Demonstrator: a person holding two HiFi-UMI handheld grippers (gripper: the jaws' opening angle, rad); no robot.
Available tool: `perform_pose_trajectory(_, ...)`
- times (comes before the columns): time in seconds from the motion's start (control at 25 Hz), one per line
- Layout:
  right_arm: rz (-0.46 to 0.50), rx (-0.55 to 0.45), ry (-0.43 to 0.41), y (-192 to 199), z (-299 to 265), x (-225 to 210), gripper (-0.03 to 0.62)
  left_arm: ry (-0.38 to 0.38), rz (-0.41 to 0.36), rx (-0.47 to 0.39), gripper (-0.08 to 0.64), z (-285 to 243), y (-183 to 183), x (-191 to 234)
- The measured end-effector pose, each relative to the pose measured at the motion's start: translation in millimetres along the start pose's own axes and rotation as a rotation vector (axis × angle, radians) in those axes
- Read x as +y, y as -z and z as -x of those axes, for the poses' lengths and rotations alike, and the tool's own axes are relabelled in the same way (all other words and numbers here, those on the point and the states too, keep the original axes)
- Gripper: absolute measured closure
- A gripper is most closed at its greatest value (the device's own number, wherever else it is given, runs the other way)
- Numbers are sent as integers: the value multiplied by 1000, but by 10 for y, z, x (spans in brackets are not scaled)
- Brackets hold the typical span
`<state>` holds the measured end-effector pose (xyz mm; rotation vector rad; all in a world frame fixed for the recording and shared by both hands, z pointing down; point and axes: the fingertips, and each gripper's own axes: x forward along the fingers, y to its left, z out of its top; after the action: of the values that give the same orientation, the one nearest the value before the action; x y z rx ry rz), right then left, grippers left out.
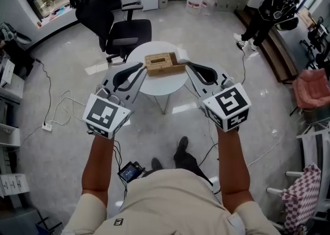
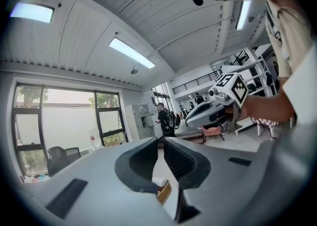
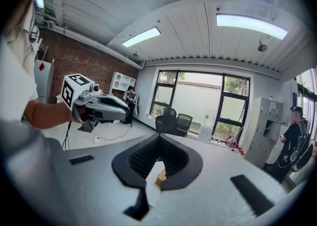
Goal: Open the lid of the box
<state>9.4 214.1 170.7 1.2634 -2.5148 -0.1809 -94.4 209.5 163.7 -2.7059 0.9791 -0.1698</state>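
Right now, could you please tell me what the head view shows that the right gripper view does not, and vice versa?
Only the head view shows the whole round white table under the light wooden box, and the right gripper from outside, tips near that box. Only the right gripper view shows the long ceiling lights, the red brick wall, and its own jaws head-on, closed together. Both show the left gripper, the box and the black office chair.
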Motion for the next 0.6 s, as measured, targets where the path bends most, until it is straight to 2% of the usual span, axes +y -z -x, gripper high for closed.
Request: perform_pose_trajectory(0.6,1,-10,-127,314,-622,-979,598,-101,17,75,522,-998,292,343)
